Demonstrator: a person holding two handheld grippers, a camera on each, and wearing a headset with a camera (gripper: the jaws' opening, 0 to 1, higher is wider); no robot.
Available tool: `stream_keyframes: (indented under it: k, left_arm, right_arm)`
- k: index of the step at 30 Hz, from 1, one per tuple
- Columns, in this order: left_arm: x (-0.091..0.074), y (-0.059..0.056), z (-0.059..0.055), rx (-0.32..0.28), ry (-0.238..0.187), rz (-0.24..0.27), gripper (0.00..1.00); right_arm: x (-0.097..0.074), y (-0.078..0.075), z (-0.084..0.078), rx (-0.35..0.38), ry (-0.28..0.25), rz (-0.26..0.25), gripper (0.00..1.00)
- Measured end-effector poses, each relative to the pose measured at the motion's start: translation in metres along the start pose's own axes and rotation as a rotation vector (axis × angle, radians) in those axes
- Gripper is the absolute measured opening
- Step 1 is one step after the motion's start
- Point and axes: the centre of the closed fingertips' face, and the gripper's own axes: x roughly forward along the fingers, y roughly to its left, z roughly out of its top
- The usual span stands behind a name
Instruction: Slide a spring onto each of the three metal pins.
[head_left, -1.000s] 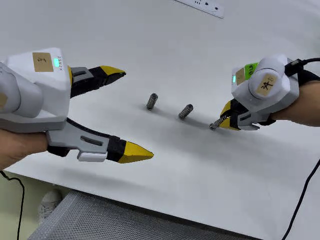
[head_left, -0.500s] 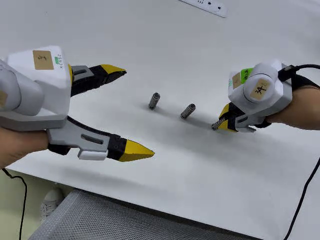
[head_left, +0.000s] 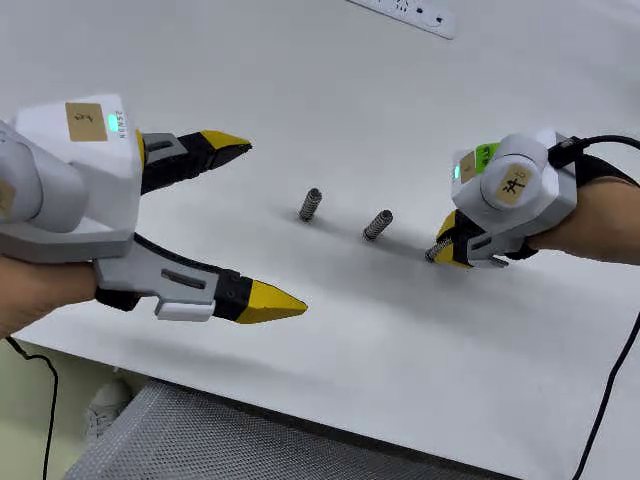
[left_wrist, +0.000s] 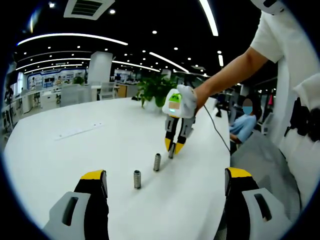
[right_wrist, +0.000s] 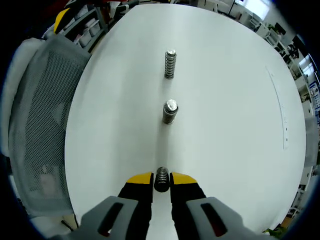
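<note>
Three short metal springs stand on pins in a row on the white table (head_left: 330, 90). The left spring (head_left: 310, 204) and the middle spring (head_left: 377, 224) stand free, seen again as the far spring (right_wrist: 170, 64) and the nearer spring (right_wrist: 170, 112). My right gripper (head_left: 443, 246) is shut on the third spring (head_left: 435, 250), which sits between its yellow tips (right_wrist: 161, 181). My left gripper (head_left: 276, 228) hangs wide open at the left, well short of the row, with nothing between its fingers (left_wrist: 93, 178). From there the three springs (left_wrist: 157, 162) line up toward the right gripper (left_wrist: 173, 147).
A white power strip (head_left: 405, 12) lies at the table's far edge. A grey mesh chair (head_left: 200, 445) stands below the near edge. A black cable (head_left: 608, 390) trails from the right hand. A seated person (left_wrist: 245, 122) is in the background.
The right gripper has tipped slightly while staying shut on the third spring. The left gripper and the two free springs have kept their places; the head camera shifted a little.
</note>
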Motion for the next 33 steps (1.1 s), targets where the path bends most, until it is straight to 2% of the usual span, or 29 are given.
stream_keyframes:
  k: [7, 13, 15, 18, 20, 25, 26, 29, 33]
  left_arm:
    - [-0.002, 0.0, -0.001, 0.007, 0.012, -0.004, 0.99]
    - [-0.002, 0.0, -0.001, 0.013, 0.022, -0.01, 0.99]
    - [-0.003, 0.001, -0.002, 0.014, 0.027, -0.012, 1.0]
    - [-0.006, 0.004, -0.006, 0.025, 0.05, -0.011, 1.0]
    - [-0.008, 0.007, -0.009, 0.028, 0.062, -0.009, 1.0]
    - [-0.012, 0.011, -0.01, 0.028, 0.074, -0.008, 1.0]
    - [-0.012, 0.011, -0.01, 0.026, 0.075, -0.011, 1.0]
    - [-0.013, 0.009, -0.014, 0.042, 0.095, -0.013, 1.0]
    - [-0.014, 0.008, -0.027, 0.056, 0.141, -0.013, 1.0]
  right_arm:
    - [-0.007, 0.001, 0.0, 0.017, -0.024, -0.017, 0.22]
    - [-0.02, -0.001, -0.001, 0.061, -0.079, -0.049, 0.24]
    - [-0.029, -0.002, 0.001, 0.112, -0.129, -0.064, 0.25]
    - [-0.047, -0.001, 0.004, 0.215, -0.237, -0.082, 0.29]
    - [-0.055, 0.0, 0.003, 0.254, -0.295, -0.097, 0.32]
    - [-0.077, 0.013, -0.007, 0.36, -0.478, -0.145, 0.46]
    - [-0.082, 0.019, -0.008, 0.394, -0.532, -0.153, 0.49]
    - [-0.083, 0.03, -0.025, 0.46, -0.598, -0.17, 0.56]
    - [-0.081, 0.047, -0.045, 0.549, -0.698, -0.206, 0.69]
